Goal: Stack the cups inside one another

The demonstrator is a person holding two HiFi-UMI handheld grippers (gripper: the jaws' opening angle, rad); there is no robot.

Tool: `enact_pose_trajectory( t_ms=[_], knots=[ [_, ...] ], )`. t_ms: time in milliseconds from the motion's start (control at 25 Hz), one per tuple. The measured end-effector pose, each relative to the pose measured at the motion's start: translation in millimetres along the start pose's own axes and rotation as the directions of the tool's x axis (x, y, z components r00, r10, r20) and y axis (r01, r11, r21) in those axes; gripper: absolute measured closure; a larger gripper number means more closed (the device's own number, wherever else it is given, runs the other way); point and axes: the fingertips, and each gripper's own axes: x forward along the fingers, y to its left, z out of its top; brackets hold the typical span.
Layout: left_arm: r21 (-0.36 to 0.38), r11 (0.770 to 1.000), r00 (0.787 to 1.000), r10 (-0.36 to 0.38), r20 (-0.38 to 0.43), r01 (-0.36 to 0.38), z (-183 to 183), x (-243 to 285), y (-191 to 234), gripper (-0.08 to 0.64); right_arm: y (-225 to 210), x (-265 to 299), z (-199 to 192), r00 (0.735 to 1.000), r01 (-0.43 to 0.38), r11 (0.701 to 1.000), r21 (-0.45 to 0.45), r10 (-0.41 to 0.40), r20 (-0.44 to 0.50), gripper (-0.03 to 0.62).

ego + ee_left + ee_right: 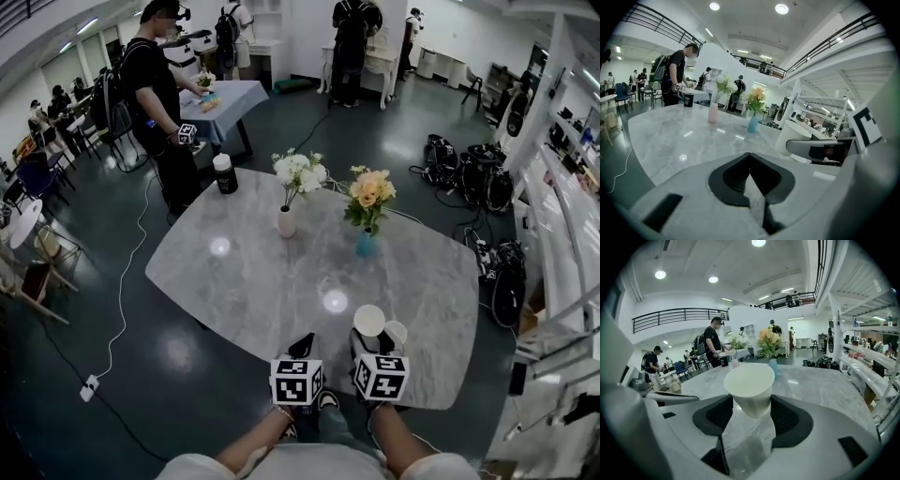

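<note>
A white paper cup stands upright between the jaws of my right gripper, which is shut on it near the table's front edge. In the right gripper view the cup fills the gap of the right gripper, mouth up. A second white cup sits just right of it, partly hidden by the gripper. My left gripper is a little to the left, jaws closed on nothing. The left gripper sees the held cup at its right.
On the grey marble table stand a white vase of white flowers, a blue vase of orange flowers and a black canister at the far edge. A person stands beyond the far left corner. Bags lie on the floor at right.
</note>
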Motion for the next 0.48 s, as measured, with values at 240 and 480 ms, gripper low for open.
enact_pose_trajectory(
  t_ms=[240, 480],
  knots=[
    [0.046, 0.997, 0.998, -0.06, -0.02, 0.06, -2, 10, -29, 0.565, -29, -21, -2, 0.997, 0.067, 0.997, 0.036, -0.068, 0.021, 0.36],
    [0.085, 0.99, 0.993, -0.112, -0.041, 0.115, -5, 22, -56, 0.565, -55, -35, -5, 0.992, 0.12, 0.991, 0.061, -0.122, 0.028, 0.36]
  ],
)
